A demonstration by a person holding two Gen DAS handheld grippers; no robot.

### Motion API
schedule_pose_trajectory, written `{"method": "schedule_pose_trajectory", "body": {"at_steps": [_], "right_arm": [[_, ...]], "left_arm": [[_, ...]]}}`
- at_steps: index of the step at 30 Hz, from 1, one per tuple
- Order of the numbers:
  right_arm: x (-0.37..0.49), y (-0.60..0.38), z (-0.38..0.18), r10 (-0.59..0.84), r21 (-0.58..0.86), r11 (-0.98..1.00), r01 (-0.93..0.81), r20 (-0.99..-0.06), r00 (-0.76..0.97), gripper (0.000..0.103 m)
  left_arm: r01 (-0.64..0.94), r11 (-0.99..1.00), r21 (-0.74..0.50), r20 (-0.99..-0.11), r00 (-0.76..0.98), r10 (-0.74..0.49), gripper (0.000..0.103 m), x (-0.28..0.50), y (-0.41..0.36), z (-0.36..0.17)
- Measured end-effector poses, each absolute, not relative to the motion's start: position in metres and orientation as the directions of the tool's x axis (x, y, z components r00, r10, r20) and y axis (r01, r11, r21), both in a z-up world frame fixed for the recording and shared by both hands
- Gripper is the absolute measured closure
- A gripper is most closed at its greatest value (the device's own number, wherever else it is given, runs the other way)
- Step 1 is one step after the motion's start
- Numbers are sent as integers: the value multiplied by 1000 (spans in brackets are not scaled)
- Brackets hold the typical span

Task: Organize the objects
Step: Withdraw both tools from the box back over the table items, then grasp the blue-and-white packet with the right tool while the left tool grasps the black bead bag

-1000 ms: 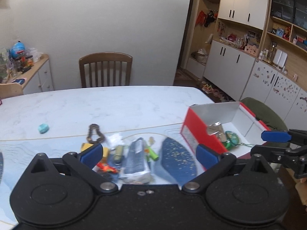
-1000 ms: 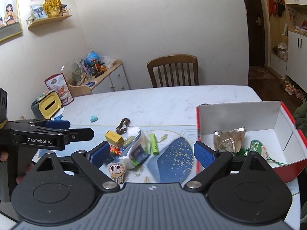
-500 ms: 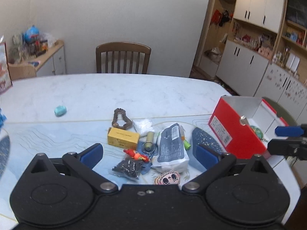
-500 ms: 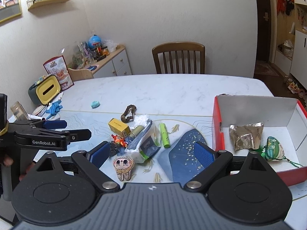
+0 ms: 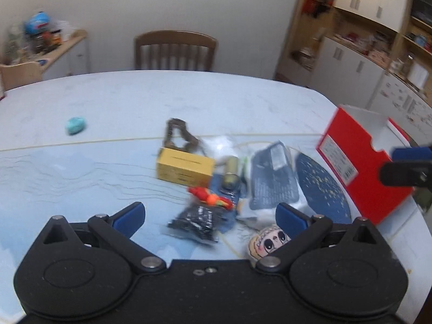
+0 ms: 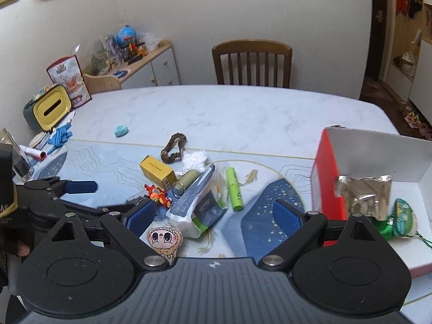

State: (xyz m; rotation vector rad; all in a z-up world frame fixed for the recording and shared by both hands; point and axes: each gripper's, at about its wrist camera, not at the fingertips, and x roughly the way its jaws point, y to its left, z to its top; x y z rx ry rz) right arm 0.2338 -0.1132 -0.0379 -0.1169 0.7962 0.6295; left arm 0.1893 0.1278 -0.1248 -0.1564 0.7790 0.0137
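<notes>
Red cardboard forms the outer wall of the open box (image 6: 328, 178) at the right of the table (image 6: 229, 113), its white inside already holding a crinkled foil packet (image 6: 363, 193) and a green wrapped item (image 6: 402, 217); it reads as the collecting bin, so the loose clutter left of it is probably what remains to be sorted. That clutter sits in one near-centre heap: a yellow box (image 6: 156, 171), a brown braided loop (image 6: 172, 148) just beyond it, a green tube (image 6: 234, 189), a blue-and-white pouch (image 6: 197, 205), a small orange toy (image 6: 158, 193), a black packet (image 5: 195, 222) and a cartoon-face charm (image 6: 164, 240) nearest the cameras. A teal lump (image 6: 121, 130) lies well apart at far left.

Both tools hover above the near edge with nothing between their pads. The left gripper (image 5: 210, 217) stands wide, its opening framing the black packet and the orange toy, likely lining up a pick there. The right gripper (image 6: 214, 216) is equally wide, facing the pouch, with the bin close at its right for a short carry.
</notes>
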Motion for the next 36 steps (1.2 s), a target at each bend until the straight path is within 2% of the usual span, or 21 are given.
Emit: {"method": "schedule_pose_trajectory", "body": {"at_steps": [5, 12, 21, 26, 31, 33, 35, 36], "right_arm": [[246, -95, -51, 486, 141, 799, -585, -723, 490, 8], [267, -72, -72, 431, 112, 822, -558, -763, 481, 8], [287, -48, -96, 399, 108, 825, -555, -807, 436, 9], [294, -40, -106, 373, 88, 828, -553, -824, 426, 15], [298, -32, -110, 374, 91, 818, -568, -835, 404, 22], [298, -30, -111, 370, 86, 814, -575, -839, 399, 27], [298, -29, -111, 371, 93, 813, -575, -844, 387, 35], [299, -29, -112, 373, 100, 811, -576, -847, 379, 37]], "left_arm": [[-78, 992, -98, -722, 692, -17, 1, 201, 125, -141], [-121, 982, -147, -756, 654, -33, 3, 215, 137, -160], [-120, 984, -133, -765, 644, -25, 14, 220, 138, -168], [-89, 987, -137, -763, 644, -48, 23, 221, 134, -171], [-82, 988, -127, -759, 650, -43, 25, 222, 131, -171], [-83, 988, -131, -757, 652, -46, 29, 223, 131, -170], [-79, 988, -132, -759, 649, -49, 42, 224, 131, -170], [-78, 988, -130, -761, 646, -50, 44, 224, 130, -170]]}}
